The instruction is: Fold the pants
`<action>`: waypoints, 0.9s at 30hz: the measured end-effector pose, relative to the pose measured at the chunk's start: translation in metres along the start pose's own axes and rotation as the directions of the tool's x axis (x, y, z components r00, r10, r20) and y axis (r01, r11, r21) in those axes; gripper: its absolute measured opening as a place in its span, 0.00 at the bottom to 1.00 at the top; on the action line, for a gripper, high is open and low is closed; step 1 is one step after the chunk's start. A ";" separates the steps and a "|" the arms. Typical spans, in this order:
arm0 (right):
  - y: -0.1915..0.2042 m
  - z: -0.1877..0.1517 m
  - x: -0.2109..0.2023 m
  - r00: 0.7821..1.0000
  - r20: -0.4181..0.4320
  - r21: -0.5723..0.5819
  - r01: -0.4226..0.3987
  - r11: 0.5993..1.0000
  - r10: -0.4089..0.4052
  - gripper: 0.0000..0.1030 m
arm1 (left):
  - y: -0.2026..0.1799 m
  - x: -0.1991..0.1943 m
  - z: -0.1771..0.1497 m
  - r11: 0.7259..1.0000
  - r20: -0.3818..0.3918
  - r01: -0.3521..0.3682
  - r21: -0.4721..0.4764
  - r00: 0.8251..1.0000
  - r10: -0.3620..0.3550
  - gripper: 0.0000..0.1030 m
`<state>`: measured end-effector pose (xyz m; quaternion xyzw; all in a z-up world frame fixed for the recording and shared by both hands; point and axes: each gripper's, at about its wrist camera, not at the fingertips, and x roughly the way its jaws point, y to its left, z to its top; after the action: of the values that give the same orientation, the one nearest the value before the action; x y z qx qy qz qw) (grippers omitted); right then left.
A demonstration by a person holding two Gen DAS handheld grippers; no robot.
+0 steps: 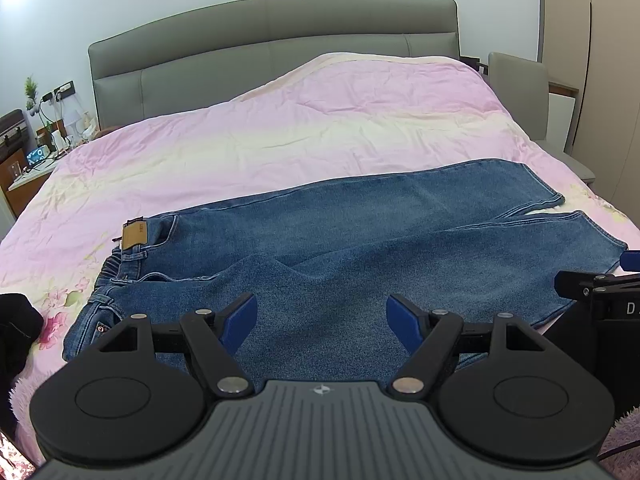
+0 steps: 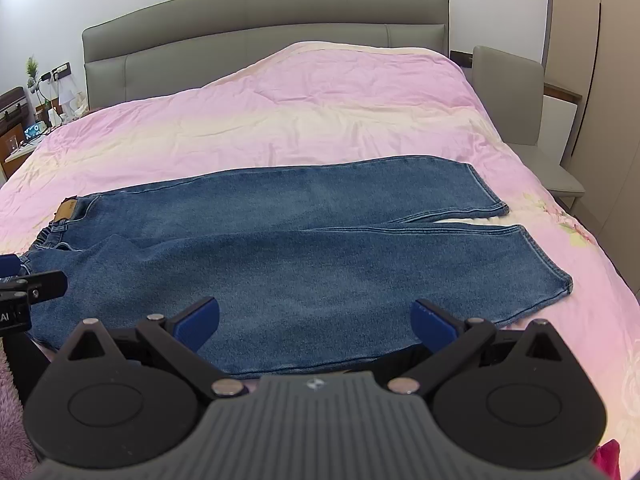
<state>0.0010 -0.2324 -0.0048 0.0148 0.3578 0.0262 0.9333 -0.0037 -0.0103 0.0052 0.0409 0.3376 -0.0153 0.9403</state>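
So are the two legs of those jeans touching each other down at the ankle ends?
Apart. The right wrist view shows the far leg and near leg splitting at the hems, with pink bedcover between them.

Blue jeans (image 1: 360, 248) lie flat, unfolded; waistband left, legs stretched right, hems slightly apart.

Blue denim pants (image 2: 280, 256), pink floral quilt (image 2: 320, 112)

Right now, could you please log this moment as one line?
jeans: flat on bed, unfolded | left gripper: open, empty | right gripper: open, empty
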 end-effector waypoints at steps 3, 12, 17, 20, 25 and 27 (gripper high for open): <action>-0.001 0.000 0.000 1.000 -0.002 0.004 0.003 1.000 -0.003 0.95 | 0.000 0.001 0.000 1.000 -0.004 0.002 0.005 1.000 -0.002 0.84; -0.007 -0.001 0.009 1.000 -0.029 0.002 0.001 1.000 -0.001 0.95 | 0.005 0.011 0.001 0.997 -0.025 0.014 0.075 1.000 -0.012 0.84; -0.012 0.003 0.032 0.995 -0.103 -0.057 -0.004 0.998 -0.001 0.95 | 0.018 0.021 0.005 0.985 -0.054 0.041 0.167 0.998 -0.032 0.83; -0.019 0.004 0.045 0.990 -0.138 -0.112 -0.020 0.994 0.004 0.95 | 0.022 0.028 0.006 0.960 -0.084 0.087 0.267 0.994 -0.066 0.79; -0.035 0.009 0.067 0.979 -0.202 -0.236 -0.082 0.968 0.034 0.87 | 0.019 0.037 0.001 0.891 -0.162 0.194 0.411 0.977 -0.137 0.77; -0.035 0.011 0.078 0.968 -0.251 -0.310 -0.107 0.945 0.028 0.83 | 0.012 0.044 -0.003 0.853 -0.215 0.246 0.461 0.963 -0.162 0.77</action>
<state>0.0681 -0.2633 -0.0503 -0.1282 0.4594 0.1179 0.8710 0.0289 0.0014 -0.0239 0.2392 0.4033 -0.1958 0.8613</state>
